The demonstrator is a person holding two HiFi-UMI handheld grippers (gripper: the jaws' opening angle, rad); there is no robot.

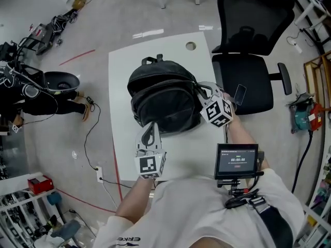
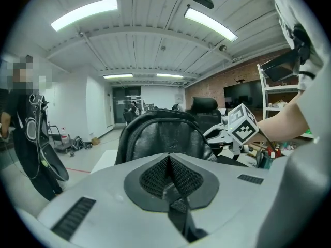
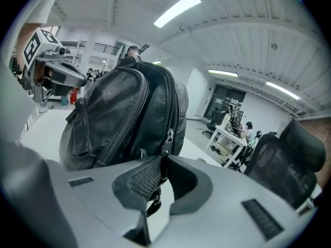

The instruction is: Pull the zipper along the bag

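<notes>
Pinching the zipper pull (image 3: 167,137) with the right gripper (image 3: 163,161), pads pressed together on the metal tab right at the fingertips. Meeting the black bag (image 3: 119,112) at its right side in the head view, with the right gripper (image 1: 199,88) touching it there. Looking along a second zipper line just left of those jaws. Trailing a small dark cord loop below the closed pads.

Clamping a dark strap (image 2: 178,218) with the left gripper (image 2: 169,160), jaws shut against each other and the strap running back through the slot toward the camera. Facing the bag (image 2: 160,136) straight ahead, just beyond the tips. Reaching the bag's near lower edge with the left gripper (image 1: 150,130) in the head view. Resting the bag (image 1: 163,94) on a white table (image 1: 121,61) between the two grippers. Passing a black office chair (image 1: 243,45) beyond and to the right of the right gripper, off the table.
</notes>
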